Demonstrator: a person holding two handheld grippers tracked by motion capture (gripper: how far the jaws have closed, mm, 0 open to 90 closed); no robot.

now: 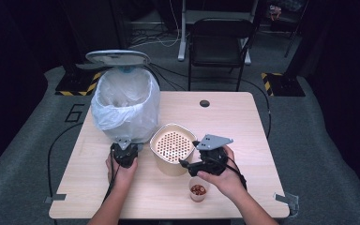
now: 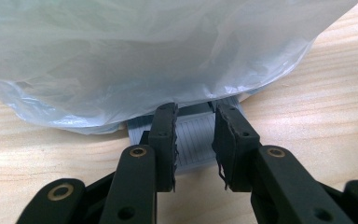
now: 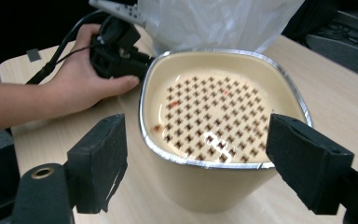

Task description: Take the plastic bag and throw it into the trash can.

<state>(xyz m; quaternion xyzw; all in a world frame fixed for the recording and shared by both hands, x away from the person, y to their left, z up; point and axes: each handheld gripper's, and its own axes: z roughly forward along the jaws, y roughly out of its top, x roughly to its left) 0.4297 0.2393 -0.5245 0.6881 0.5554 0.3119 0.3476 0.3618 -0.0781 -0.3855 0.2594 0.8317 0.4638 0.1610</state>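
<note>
- Left gripper (image 1: 124, 151): jaws nearly closed, clamped on the grey pedal (image 2: 193, 135) at the foot of the bag-lined bin (image 1: 125, 101), sitting at 10 o'clock on the table (image 1: 243, 122).
- Bin lid (image 1: 117, 57) stands up.
- Right gripper (image 3: 200, 161): jaws wide, nothing pressed between them; the cream strainer pot (image 3: 219, 123) sits between them, near table centre.
- Small cup (image 1: 198, 191) of reddish bits at 6 o'clock from the pot, just below the right hand (image 1: 225, 176).
</note>
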